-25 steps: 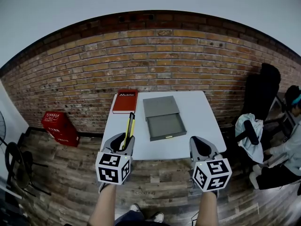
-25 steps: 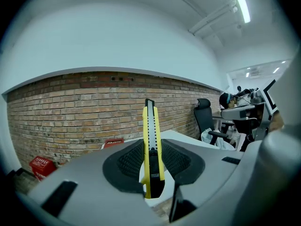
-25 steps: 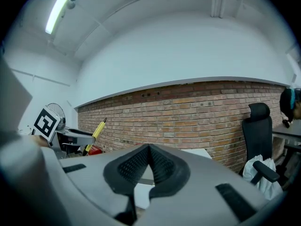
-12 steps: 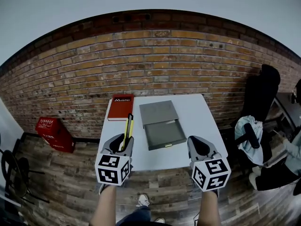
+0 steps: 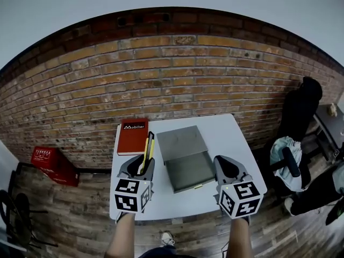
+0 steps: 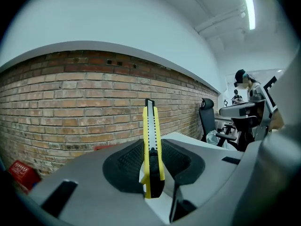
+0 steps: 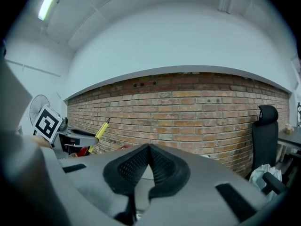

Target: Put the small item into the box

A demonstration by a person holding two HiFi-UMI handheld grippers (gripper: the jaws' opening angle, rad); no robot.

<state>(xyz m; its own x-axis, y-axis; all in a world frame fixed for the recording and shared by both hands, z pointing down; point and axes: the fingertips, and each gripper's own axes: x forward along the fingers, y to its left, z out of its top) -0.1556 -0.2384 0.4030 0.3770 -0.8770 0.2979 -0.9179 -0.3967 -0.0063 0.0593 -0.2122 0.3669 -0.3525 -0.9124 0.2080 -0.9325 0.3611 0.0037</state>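
Moved in over desk (image 5: 236, 136) near edge since one second ago. Clamping yellow utility knife (image 5: 147, 152) by handle end in left gripper (image 5: 141, 167), near left edge, beside open box (image 5: 188, 171). Keeping right gripper (image 5: 226, 168) pinched together, empty. Likely light, stiff, slick: hold handle.

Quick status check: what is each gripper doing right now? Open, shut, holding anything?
Left gripper: closed on the yellow utility knife.
Right gripper: closed, with nothing between its jaws.
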